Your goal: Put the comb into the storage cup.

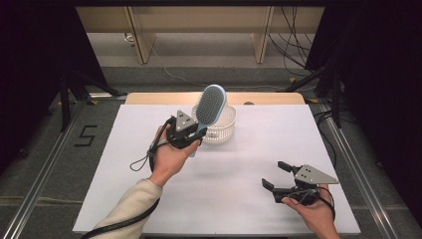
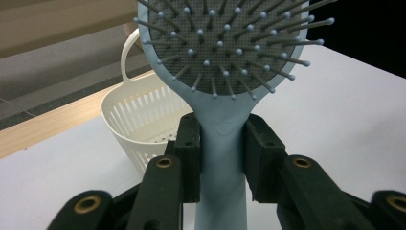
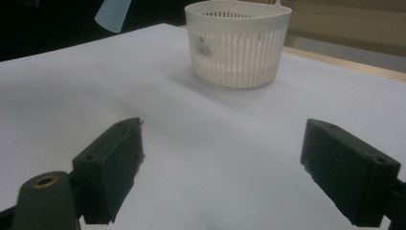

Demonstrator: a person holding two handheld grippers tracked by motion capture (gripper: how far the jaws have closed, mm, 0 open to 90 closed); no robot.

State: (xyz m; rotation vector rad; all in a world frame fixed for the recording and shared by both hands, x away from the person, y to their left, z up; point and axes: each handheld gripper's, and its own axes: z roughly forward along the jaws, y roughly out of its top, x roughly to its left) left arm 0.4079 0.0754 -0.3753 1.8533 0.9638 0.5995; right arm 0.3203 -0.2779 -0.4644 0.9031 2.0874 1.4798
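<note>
Gripping the light-blue hairbrush (image 2: 222, 96) by its handle, the left gripper (image 1: 185, 130) holds it upright above the table, bristled head raised just in front of the white slatted basket (image 1: 221, 124). Well apart, the right gripper (image 1: 281, 179) hovers over the bare white table (image 1: 239, 179), jaws wide apart, nothing between them.

**Open sheet on the near side, basket blocking the far centre**

The white slatted basket (image 1: 219, 130) stood alone on the white table cover (image 1: 249, 199), near its far edge. The left gripper (image 1: 191, 133) hung just beside the basket's near-left rim, and the light-blue hairbrush (image 1: 210, 105) clamped in it rose tilted above that rim, crowding the way in from the left. Between the basket and the right gripper (image 1: 276, 175), jaws spread, lay bare sheet. The basket's right side stood unobstructed.
</note>
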